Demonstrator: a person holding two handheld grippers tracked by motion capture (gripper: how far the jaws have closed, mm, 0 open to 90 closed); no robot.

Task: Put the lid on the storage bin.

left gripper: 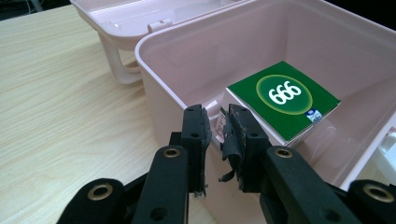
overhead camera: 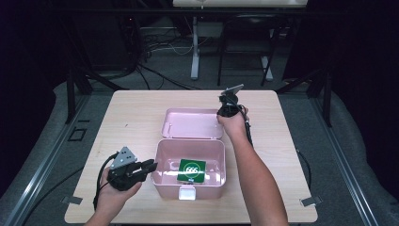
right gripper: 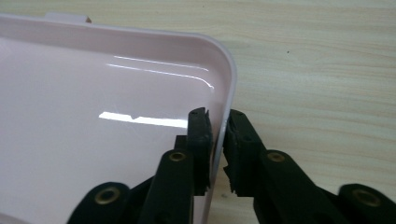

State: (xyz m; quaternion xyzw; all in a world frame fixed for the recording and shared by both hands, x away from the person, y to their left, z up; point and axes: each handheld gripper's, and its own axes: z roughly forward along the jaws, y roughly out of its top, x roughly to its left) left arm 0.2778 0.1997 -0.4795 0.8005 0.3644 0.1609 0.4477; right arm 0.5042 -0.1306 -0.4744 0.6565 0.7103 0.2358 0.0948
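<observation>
An open pink box [overhead camera: 162,181] stands near the table's front, its lid [overhead camera: 193,123] folded back flat behind it. Inside lies a green packet [overhead camera: 191,170] marked 666 [left gripper: 285,98]. My left gripper [overhead camera: 153,165] is shut on the box's left wall [left gripper: 177,60], one jaw outside and one inside [left gripper: 215,123]. My right gripper [overhead camera: 222,114] is at the lid's right edge. In the right gripper view it [right gripper: 219,126] is shut on the lid's rim [right gripper: 231,84], with the lid's glossy inner face [right gripper: 93,116] to its left.
The wooden table [overhead camera: 131,113] is bare on both sides of the box. A white latch [overhead camera: 187,192] sits on the box's front wall. Beyond the table's far edge are cables and table legs [overhead camera: 194,52] on a grey floor.
</observation>
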